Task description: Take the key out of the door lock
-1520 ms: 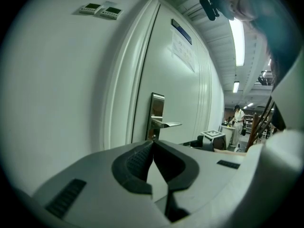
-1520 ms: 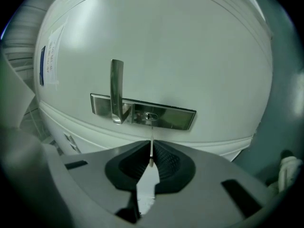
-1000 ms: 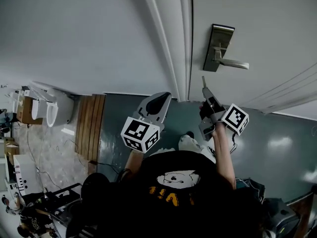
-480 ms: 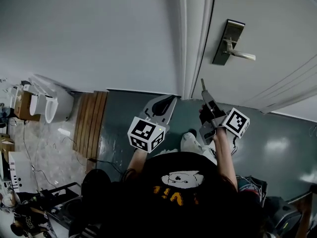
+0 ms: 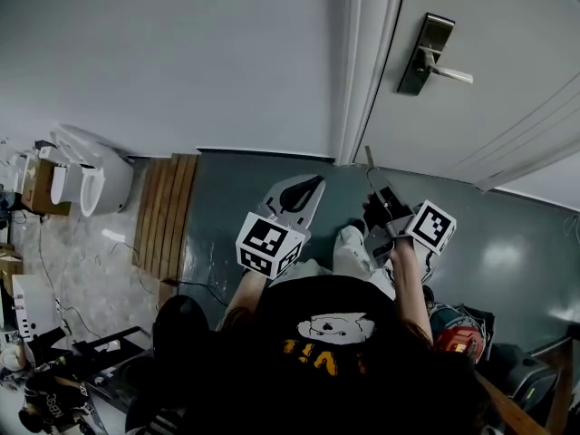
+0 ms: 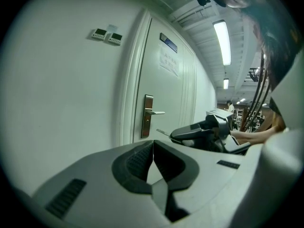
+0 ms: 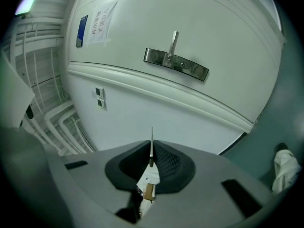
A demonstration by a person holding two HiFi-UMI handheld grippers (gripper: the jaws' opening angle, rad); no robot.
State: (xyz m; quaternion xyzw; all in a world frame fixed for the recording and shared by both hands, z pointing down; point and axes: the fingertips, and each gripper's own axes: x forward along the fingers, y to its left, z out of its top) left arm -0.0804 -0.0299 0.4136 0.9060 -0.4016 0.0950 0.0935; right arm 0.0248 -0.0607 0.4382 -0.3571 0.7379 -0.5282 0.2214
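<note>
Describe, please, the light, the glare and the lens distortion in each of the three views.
Head view: soft, even light on the door; pale glare patches on the floor. Left gripper view: strong fisheye with dark corners; the ceiling lamp is blown out. Right gripper view: the door frame bends into an arc; the key is sharp.

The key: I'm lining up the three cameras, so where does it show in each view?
Head view: right of centre, the key juts from the tip of the right gripper.
Left gripper view: centre right, a thin blade poking out of the right gripper.
Right gripper view: bottom centre, an upright blade clamped between the jaws.
Shared landmark: the door handle plate.
</note>
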